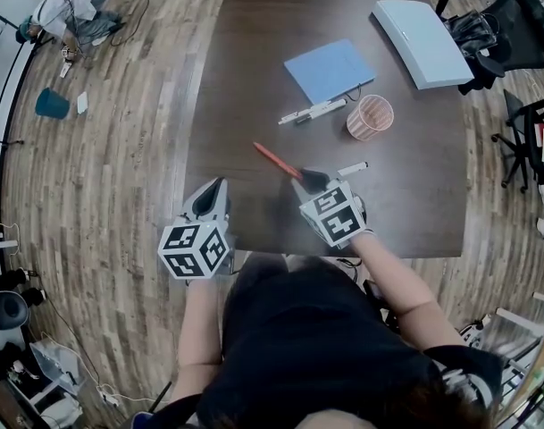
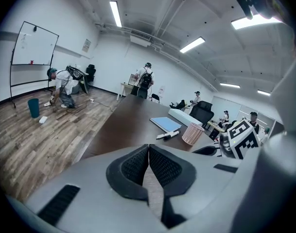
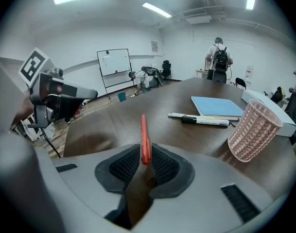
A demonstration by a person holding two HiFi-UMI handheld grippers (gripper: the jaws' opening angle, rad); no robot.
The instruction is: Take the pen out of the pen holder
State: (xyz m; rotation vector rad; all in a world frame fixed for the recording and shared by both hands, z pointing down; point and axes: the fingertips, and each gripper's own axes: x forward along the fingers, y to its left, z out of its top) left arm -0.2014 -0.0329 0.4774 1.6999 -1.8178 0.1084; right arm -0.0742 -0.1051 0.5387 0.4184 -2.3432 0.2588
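Note:
The red pen (image 1: 276,160) lies slanted on the dark table (image 1: 254,52), its near end between the jaws of my right gripper (image 1: 305,179). In the right gripper view the pen (image 3: 144,137) sits between the pads (image 3: 162,166) with a thin gap on each side, so my right gripper (image 3: 145,157) is open. The pink mesh pen holder (image 1: 370,117) stands upright to the far right; no pen shows in it. My left gripper (image 1: 211,202) hovers at the table's near left edge, shut and empty, its pads (image 2: 135,164) meeting.
Two white markers (image 1: 312,112) lie beside a blue notebook (image 1: 330,70). Another white pen (image 1: 353,169) rests just right of my right gripper. A white flat box (image 1: 422,41) sits at the far right. Office chairs (image 1: 513,34) and people stand around the room.

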